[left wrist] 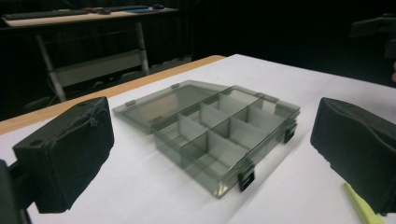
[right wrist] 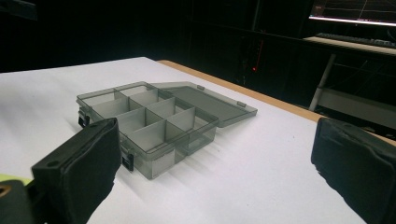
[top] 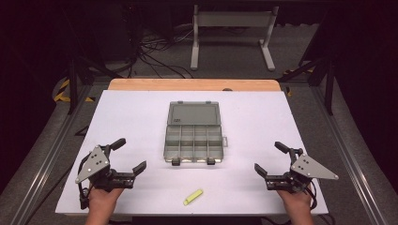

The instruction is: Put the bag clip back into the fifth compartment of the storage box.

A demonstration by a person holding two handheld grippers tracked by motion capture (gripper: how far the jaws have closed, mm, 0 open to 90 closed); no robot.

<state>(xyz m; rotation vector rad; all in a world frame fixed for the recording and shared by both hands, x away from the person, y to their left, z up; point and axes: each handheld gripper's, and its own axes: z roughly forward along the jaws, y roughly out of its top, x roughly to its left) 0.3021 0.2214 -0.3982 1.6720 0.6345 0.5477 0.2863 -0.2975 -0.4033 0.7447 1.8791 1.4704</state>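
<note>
Two things lie on the table [top: 131,112]: an open compartment box [top: 194,138]; a yellow marker [top: 193,197] nearer; left tool [top: 127,157] and right tool [top: 267,158] flank them, both released, empty.

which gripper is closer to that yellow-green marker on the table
Left. The left gripper sits just left of the marker, slightly farther back; the right gripper is farther off on its right.

Both hand-held grippers [top: 131,153] [top: 266,156] wide apart, empty

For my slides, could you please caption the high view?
Open grippers, left and right, flank an open compartment box and a yellow marker.
</note>
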